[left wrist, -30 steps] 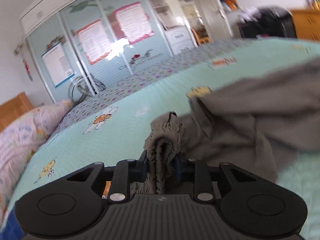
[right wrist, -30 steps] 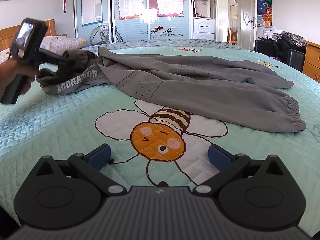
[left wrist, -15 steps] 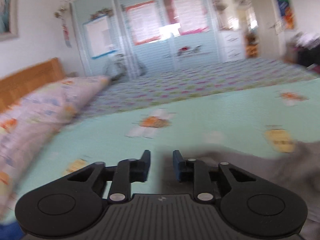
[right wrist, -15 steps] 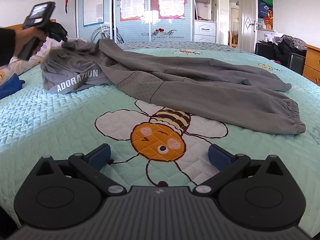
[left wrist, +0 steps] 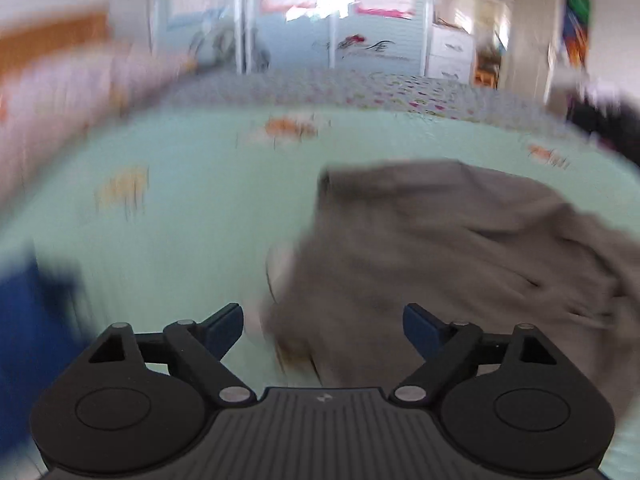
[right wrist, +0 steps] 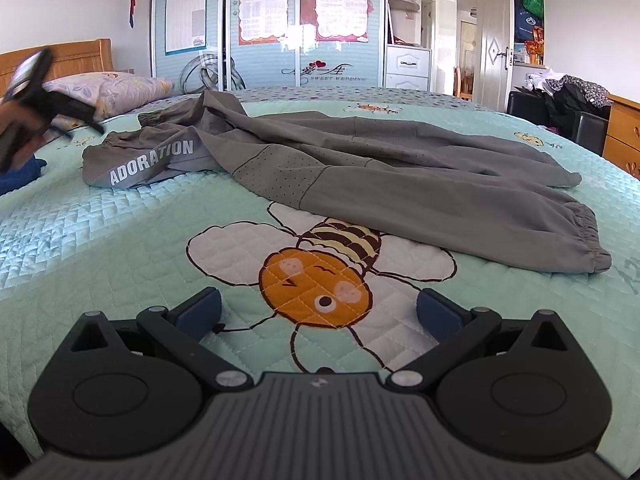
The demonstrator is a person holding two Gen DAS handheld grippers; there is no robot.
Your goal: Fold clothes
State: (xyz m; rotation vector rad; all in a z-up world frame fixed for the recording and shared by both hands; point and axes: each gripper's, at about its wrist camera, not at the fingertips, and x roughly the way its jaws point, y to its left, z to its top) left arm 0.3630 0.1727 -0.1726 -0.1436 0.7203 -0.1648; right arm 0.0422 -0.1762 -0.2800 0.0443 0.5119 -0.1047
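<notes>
Bedspread, mint-green quilted cotton with a bee print [right wrist: 120,248], covers the whole bed. Grey jogger trousers with white "ADORATION" lettering [right wrist: 360,160] lie spread across it, waistband toward the pillow side. Right gripper [right wrist: 319,312]: jaws spread wide over the bee, nothing between. Left gripper [left wrist: 322,322]: jaws opening, hovering at the trousers' edge, pads clear of cloth.

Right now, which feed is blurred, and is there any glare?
Left wrist view: heavy motion blur, grey trousers smeared, left gripper sharp, its jaws opening. Right wrist view: crisp, trouser lettering readable; glare on the wardrobe doors; fisheye bends the bed.
</notes>
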